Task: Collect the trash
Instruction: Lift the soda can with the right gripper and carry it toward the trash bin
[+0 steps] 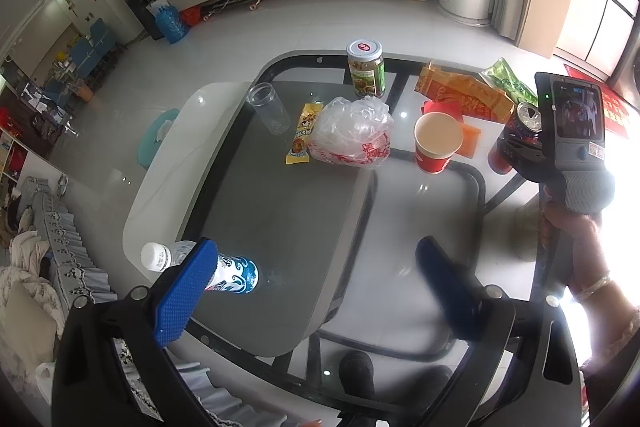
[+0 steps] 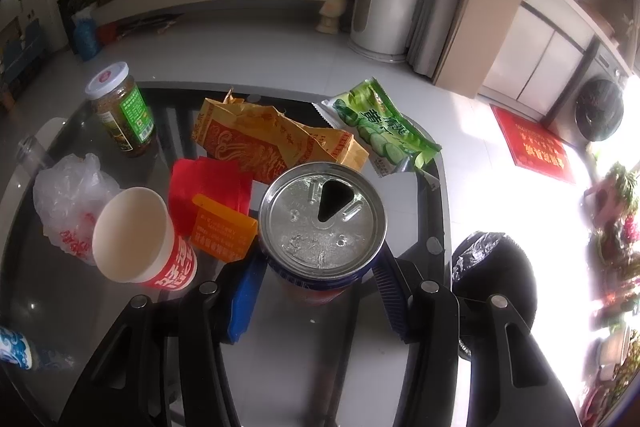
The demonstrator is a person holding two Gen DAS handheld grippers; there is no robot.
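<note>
- Closest in the right wrist view, right gripper [image 2: 320, 291] clamped on an opened drink can [image 2: 322, 215]; blue pads pressed against its two sides; can upright on the glass table [image 2: 52, 291], silver top with its pull-hole open towards the camera
- Just beside the can on its left, an orange card [image 2: 222, 233] lying over a red paper [image 2: 204, 187]; touching these, a red paper cup [image 2: 140, 239], upright and empty
- Behind the can, a crumpled yellow-and-red bag [image 2: 272, 143]; further right at the table's edge, a green snack packet [image 2: 384, 127]
- Left of the cup, a crumpled clear plastic bag [image 2: 68, 203]; beyond it, a lidded jar [image 2: 122, 111] with a green label, upright
- Nearest in the left wrist view, left gripper [image 1: 312, 291] spread wide with nothing between its fingers, hovering over the table
- Partly behind its left finger, a water bottle [image 1: 232, 273] lying on its side, white cap pointing left
- Mid-table, a yellow snack wrapper [image 1: 304, 135] touching the plastic bag; a clear tumbler [image 1: 269, 109] near it on the left, tilted
- Far right of that view, a gloved hand [image 1: 584, 187] holding the right gripper's handle at the can
</note>
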